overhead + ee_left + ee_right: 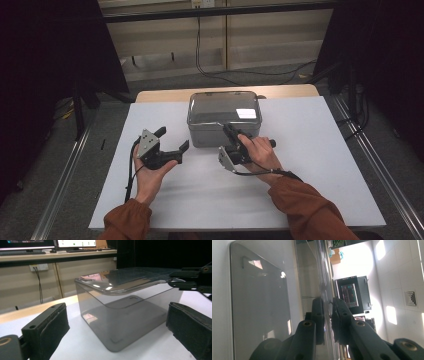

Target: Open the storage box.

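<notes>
High view, near edge first: rust-orange sleeves (305, 202) come in over a matte pale sheet (320, 165) laid on the wooden table (165, 95). Left gripper (174, 140) rests on it just short of the box, foam-padded black jaws spread wide, nothing between them. Right gripper (231, 131), rolled on its side, has its jaws pinched on the front rim of the lid (222, 106). Behind sits the smoky translucent plastic box (120, 322), round-cornered, glossy, with nothing visible inside. Farther off, cables (210, 70) trail along the floor.
</notes>
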